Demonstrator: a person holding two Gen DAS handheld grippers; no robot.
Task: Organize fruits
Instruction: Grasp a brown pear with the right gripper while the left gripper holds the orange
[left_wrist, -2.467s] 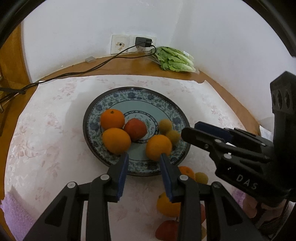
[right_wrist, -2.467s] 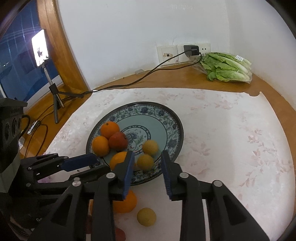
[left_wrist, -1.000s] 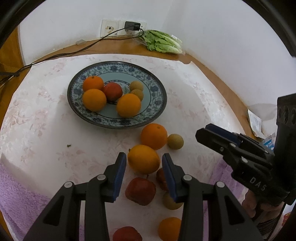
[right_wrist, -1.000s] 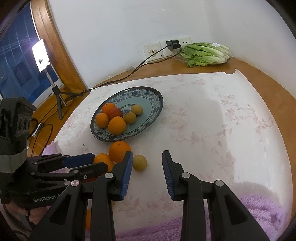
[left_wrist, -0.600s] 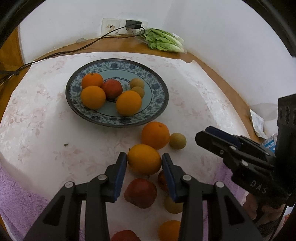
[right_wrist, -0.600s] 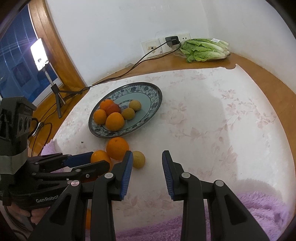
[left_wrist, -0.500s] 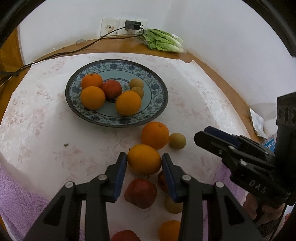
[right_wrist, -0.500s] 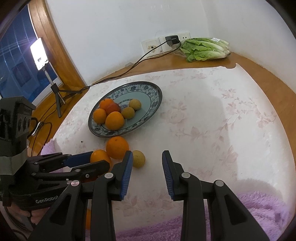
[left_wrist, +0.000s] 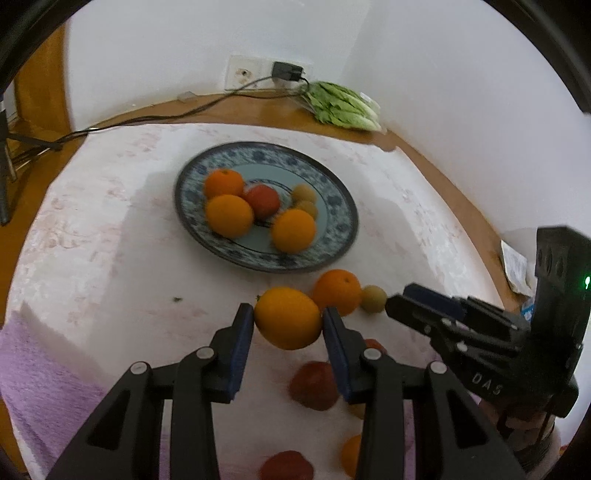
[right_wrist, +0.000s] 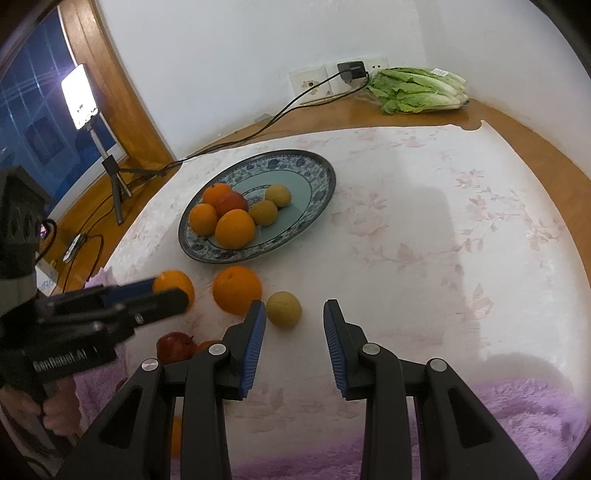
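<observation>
Floral tablecloth (right_wrist: 424, 229) over wooden table (right_wrist: 546, 147), white walls (right_wrist: 221, 44) behind.

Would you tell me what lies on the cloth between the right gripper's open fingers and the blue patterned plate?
In the right wrist view, a small yellow-green fruit and an orange sit between the right gripper and the plate.

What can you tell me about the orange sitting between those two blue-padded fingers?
The orange is round, bright orange-yellow, with a smooth, faintly dimpled peel. It sits between the blue pads of the left hand-held gripper, which close on both its sides. It appears just in front of the blue patterned plate, with another orange right behind it. Whether it is lifted off the cloth cannot be told.
</observation>
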